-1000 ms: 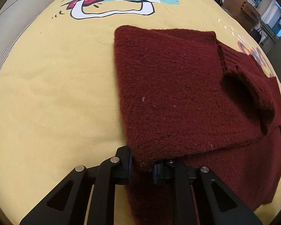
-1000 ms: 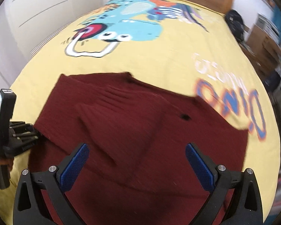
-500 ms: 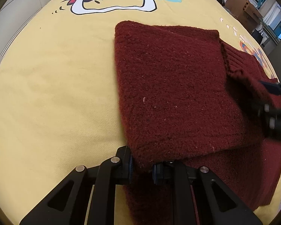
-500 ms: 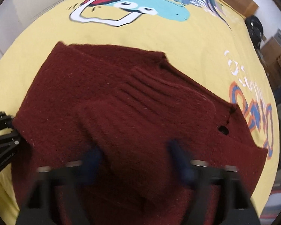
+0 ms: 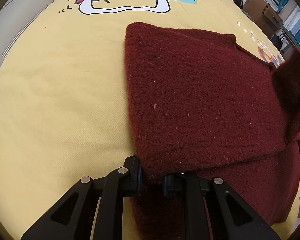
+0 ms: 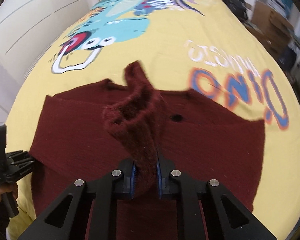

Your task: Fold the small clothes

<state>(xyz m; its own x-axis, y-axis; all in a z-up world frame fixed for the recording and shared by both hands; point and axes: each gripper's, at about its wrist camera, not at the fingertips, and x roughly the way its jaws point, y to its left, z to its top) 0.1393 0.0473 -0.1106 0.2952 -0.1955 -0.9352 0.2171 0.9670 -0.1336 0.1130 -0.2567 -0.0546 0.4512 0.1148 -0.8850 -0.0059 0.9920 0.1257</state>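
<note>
Dark red fuzzy sweater [image 5: 200, 100], yellow bedspread [image 5: 60, 100] with turquoise cartoon dinosaur [image 6: 118, 30], blue-orange lettering [image 6: 240, 92]

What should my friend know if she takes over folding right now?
Left hand-held gripper: shut on the sweater's near edge, pinning it to the bed.
Right hand-held gripper: jaws just closed, now shut on the sleeve, lifted off the sweater.
Done: one side folded over.
Left: lay the sleeve across, then finish folding.
</note>
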